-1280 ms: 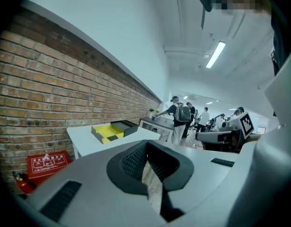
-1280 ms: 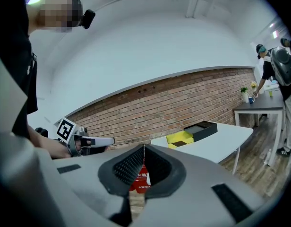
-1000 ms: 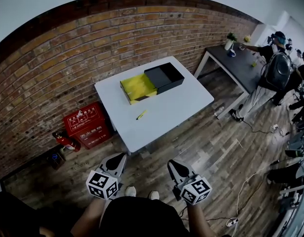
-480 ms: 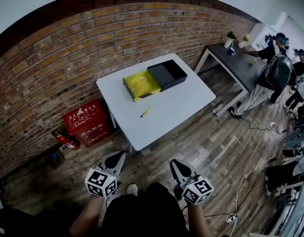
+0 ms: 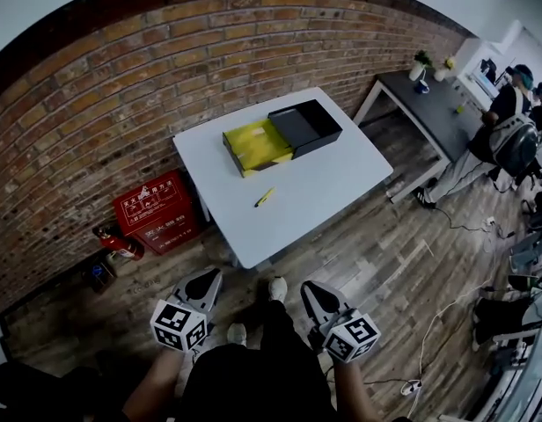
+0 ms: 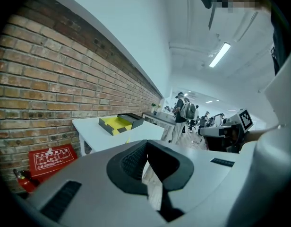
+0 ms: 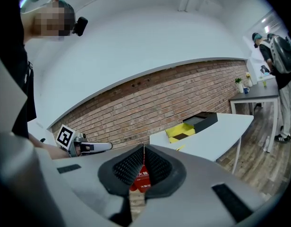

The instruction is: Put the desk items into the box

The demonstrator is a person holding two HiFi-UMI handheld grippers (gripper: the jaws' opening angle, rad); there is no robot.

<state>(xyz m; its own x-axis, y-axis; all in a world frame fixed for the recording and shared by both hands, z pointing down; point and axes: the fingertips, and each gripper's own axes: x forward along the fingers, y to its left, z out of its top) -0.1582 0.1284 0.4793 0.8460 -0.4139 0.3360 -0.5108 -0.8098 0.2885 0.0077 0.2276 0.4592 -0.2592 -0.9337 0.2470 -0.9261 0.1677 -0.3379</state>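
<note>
An open box lies on the white table (image 5: pixel 315 192): its yellow-lined half (image 5: pixel 256 145) sits beside its black half (image 5: pixel 306 127). A small yellow pen (image 5: pixel 265 197) lies alone in front of the box. My left gripper (image 5: pixel 205 281) and right gripper (image 5: pixel 313 294) hang low over the wooden floor, side by side, well short of the table's near edge. Both are shut with nothing between the pads. The left gripper view shows the box (image 6: pixel 118 123) far ahead over its own jaw tips (image 6: pixel 146 145). The right gripper view shows box (image 7: pixel 190 128) and pen (image 7: pixel 180 147) beyond its tips (image 7: pixel 144 148).
A red crate (image 5: pixel 155 214) and a fire extinguisher (image 5: pixel 117 243) stand by the brick wall left of the table. A dark table (image 5: pixel 438 108) with potted plants is at the right, with people (image 5: pixel 513 139) beside it. Cables trail on the floor at the lower right.
The table sits slightly further right and nearer in view, and a foot has stepped forward between the grippers. Both grippers stay shut in the same places. The person at the right has shifted.
</note>
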